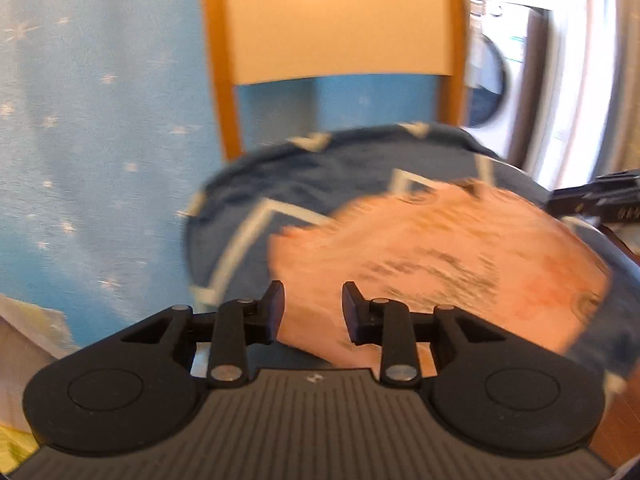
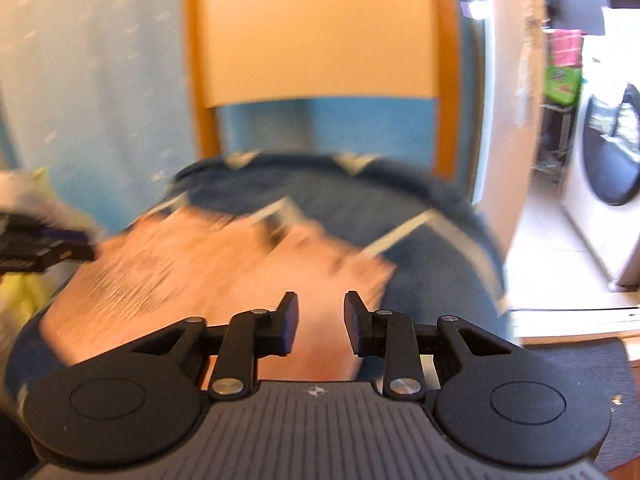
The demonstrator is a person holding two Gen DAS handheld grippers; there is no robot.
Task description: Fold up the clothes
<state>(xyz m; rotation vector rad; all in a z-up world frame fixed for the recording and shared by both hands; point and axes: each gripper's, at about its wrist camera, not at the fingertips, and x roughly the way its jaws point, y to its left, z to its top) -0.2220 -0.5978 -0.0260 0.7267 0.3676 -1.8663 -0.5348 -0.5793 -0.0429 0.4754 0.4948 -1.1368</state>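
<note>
Currently both tongs, left (image 1: 313,312) and right (image 2: 321,320), are hovering released over the shirt (image 1: 440,272); a careless pinch risks dragging its folds apart.

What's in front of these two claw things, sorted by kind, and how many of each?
Grippers: 2, left gripper and right gripper, both open
Pink garment: 1
Blue seat cushion under it: 1
Wooden chair: 1
Washing machine: 1
Total: 6
</note>
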